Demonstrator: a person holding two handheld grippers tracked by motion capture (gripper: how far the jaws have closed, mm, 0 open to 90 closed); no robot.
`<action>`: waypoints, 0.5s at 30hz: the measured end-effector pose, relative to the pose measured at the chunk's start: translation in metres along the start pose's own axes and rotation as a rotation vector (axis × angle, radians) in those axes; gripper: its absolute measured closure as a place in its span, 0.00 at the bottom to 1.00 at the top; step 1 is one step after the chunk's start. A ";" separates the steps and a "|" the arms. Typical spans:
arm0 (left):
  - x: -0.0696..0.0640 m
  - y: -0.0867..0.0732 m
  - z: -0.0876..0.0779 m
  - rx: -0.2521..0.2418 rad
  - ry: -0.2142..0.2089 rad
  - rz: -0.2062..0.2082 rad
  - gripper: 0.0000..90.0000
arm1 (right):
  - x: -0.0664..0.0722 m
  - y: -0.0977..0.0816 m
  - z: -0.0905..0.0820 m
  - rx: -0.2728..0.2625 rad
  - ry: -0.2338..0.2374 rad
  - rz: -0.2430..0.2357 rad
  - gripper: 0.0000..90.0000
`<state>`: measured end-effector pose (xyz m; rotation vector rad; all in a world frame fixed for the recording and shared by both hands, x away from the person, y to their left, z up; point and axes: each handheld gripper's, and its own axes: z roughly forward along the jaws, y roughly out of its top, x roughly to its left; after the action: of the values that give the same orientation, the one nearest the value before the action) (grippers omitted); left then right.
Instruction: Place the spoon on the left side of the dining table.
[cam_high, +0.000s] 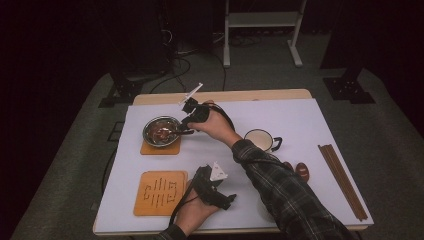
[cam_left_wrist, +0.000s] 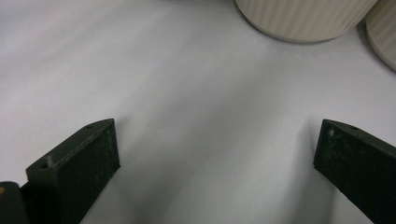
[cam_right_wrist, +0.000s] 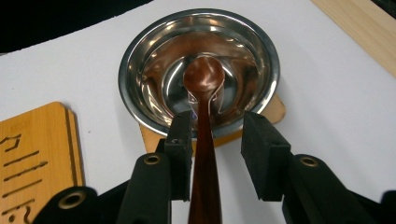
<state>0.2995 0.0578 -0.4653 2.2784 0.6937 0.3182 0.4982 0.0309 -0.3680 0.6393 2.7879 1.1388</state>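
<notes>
A brown wooden spoon (cam_right_wrist: 203, 79) rests with its head inside a shiny steel bowl (cam_right_wrist: 140, 56), its handle running back between the jaws of my right gripper (cam_right_wrist: 217, 130). Those jaws stand a little apart: the handle lies against the left one and a gap shows at the right one. The bowl (cam_high: 161, 131) sits on a wooden coaster (cam_high: 160, 148) at the back left, where my right gripper (cam_high: 182, 127) reaches it. My left gripper (cam_high: 227, 200) hovers low near the front edge, and in its own view the left gripper (cam_left_wrist: 217, 135) is wide open over bare white table with nothing between its fingers.
A second wooden coaster (cam_high: 160, 192) with cut slots lies front left. A cream mug (cam_high: 260, 140) stands mid-table, its ribbed base (cam_left_wrist: 303, 18) ahead of the left jaws. Brown chopsticks (cam_high: 342, 180) lie at the right edge, with a small brown rest (cam_high: 301, 171) beside the sleeve.
</notes>
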 end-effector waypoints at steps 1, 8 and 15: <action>0.000 0.000 0.000 0.000 0.000 -0.001 0.00 | -0.001 -0.001 -0.002 -0.001 -0.003 -0.006 0.69; 0.000 0.000 0.000 0.000 0.000 -0.003 0.00 | -0.008 -0.012 -0.026 -0.010 -0.037 0.019 0.66; 0.000 0.000 0.000 0.000 0.001 -0.001 0.00 | -0.015 -0.023 -0.053 -0.036 -0.067 0.032 0.65</action>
<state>0.2994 0.0578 -0.4653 2.2783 0.6956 0.3188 0.4922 -0.0244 -0.3473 0.7079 2.7051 1.1479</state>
